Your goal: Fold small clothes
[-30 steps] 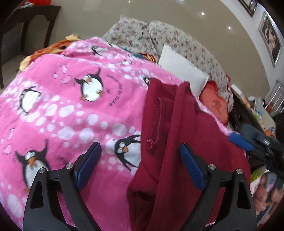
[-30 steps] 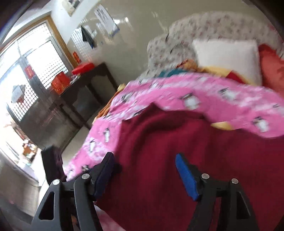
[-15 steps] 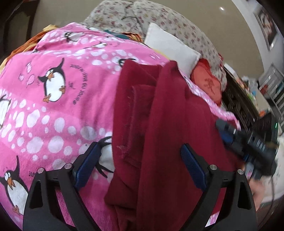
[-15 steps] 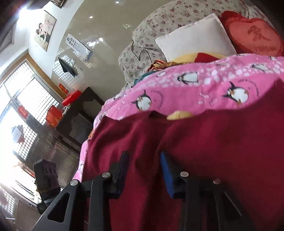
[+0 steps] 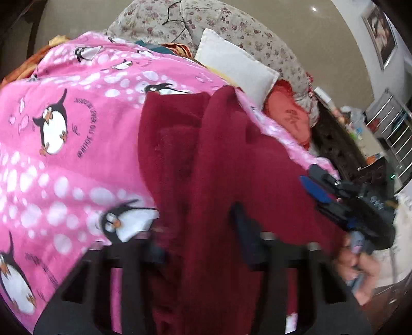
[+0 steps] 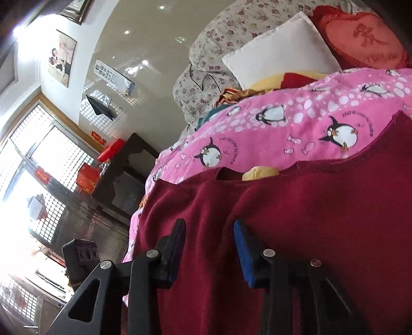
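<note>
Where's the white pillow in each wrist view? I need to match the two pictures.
Left wrist view: the white pillow sits upper centre-right, past the maroon garment, leaning on the floral headboard.
Right wrist view: the white pillow is upper right, left of the red heart cushion.
Shared landmark: the pink penguin blanket, lying just before the pillow in both.

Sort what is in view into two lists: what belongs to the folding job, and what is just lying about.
For the job: maroon garment; left gripper; right gripper; pink penguin blanket it lies on.

Lying about: white pillow; red heart cushion; floral bedding; dark side table.
</note>
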